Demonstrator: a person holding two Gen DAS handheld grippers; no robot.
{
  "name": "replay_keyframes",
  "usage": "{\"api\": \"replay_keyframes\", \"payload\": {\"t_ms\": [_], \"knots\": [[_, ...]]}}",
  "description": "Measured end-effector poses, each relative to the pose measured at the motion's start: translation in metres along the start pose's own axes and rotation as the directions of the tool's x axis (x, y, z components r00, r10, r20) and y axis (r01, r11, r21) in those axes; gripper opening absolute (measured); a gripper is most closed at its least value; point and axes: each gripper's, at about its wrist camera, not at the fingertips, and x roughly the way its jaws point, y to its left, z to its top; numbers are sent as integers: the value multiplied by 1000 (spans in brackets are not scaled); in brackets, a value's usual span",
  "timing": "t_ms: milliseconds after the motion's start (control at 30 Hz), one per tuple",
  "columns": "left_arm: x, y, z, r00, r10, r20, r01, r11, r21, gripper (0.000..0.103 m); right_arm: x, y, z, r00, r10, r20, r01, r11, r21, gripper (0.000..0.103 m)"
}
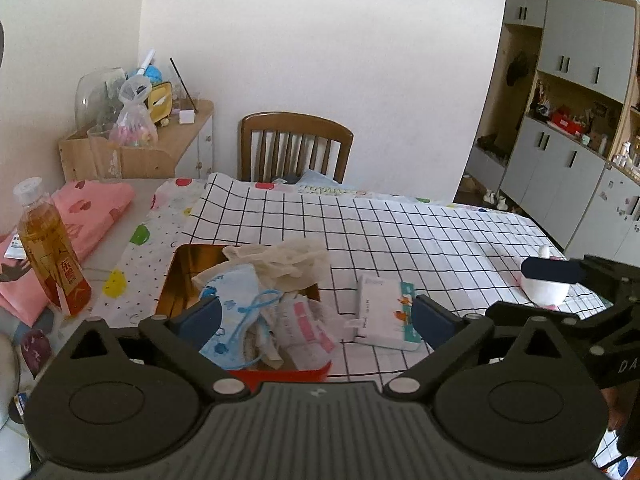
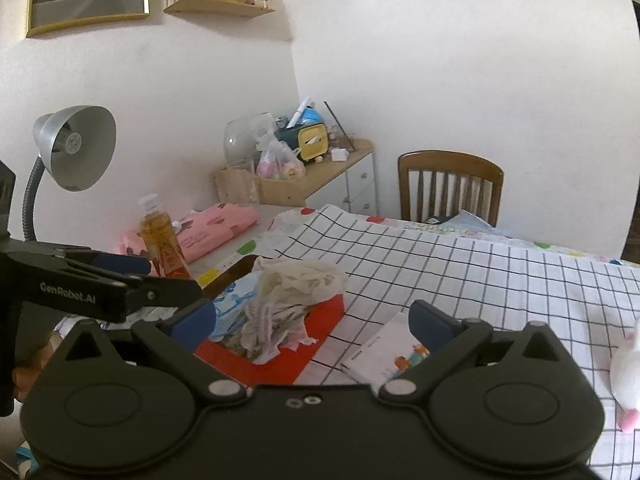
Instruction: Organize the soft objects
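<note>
A red box [image 1: 280, 374] with a gold inside sits at the near left of the checked tablecloth [image 1: 400, 232]. A cream cloth [image 1: 292, 264], a blue face mask [image 1: 236, 296] and a pink-and-white packet [image 1: 304, 324] are piled in it. My left gripper [image 1: 316, 314] hovers open just before the box, nothing between its fingers. My right gripper [image 2: 313, 318] is open too, over the red box [image 2: 280, 368] and its cream cloth [image 2: 304, 276]. A tissue pack [image 1: 384, 312] lies right of the box. A white plush toy [image 2: 628, 376] lies further right.
A tea bottle [image 1: 52, 256] stands left of the box beside a folded pink cloth [image 1: 92, 208]. A wooden chair [image 1: 296, 144] stands at the table's far side, and a cluttered side cabinet [image 1: 176, 132] is in the corner. A grey desk lamp [image 2: 76, 148] stands at the left.
</note>
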Motion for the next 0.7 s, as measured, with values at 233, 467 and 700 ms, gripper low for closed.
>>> {"api": "replay_keyframes", "payload": {"t_ms": [233, 467, 700], "knots": [[-9, -21, -3, 1000, -17, 16, 17, 1000, 8, 102, -21, -9, -15, 997, -78, 30, 75, 994, 79, 103], [-14, -35, -3, 1000, -12, 26, 11, 1000, 21, 103, -36, -22, -18, 989, -139, 51, 131, 981, 141, 103], [-18, -46, -4, 999, -36, 19, 35, 999, 29, 103, -47, -25, -24, 983, -176, 52, 165, 971, 176, 103]]}}
